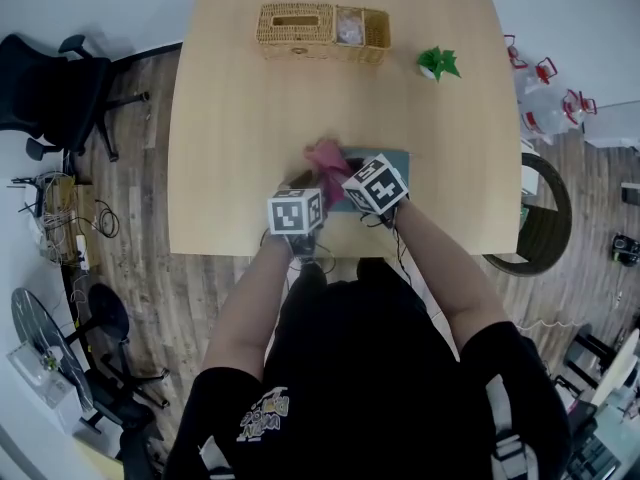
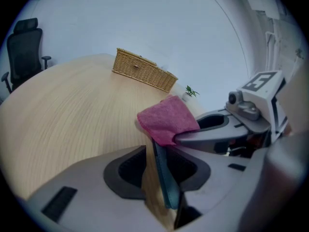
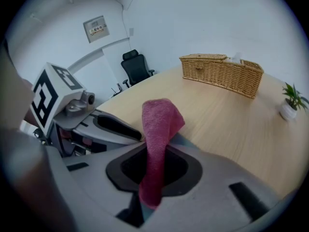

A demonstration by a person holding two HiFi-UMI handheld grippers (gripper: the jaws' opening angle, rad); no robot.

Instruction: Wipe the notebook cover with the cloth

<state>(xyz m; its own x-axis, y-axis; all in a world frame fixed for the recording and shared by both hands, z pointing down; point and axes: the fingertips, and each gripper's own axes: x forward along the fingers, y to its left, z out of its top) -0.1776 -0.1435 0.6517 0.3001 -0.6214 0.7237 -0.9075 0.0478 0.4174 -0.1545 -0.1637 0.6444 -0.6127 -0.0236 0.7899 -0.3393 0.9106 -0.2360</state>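
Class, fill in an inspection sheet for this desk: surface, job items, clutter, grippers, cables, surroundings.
Surface: light wood table.
Job's things: teal notebook lying near the front edge; pink cloth raised over it.
Clutter: wicker basket and small potted plant at the far side.
Grippers: right gripper shut on the cloth; left gripper with jaws apart at the notebook's edge.
Cables: a tangle of cables on the floor, at the left.
Surroundings: black office chairs, fan, water jugs.
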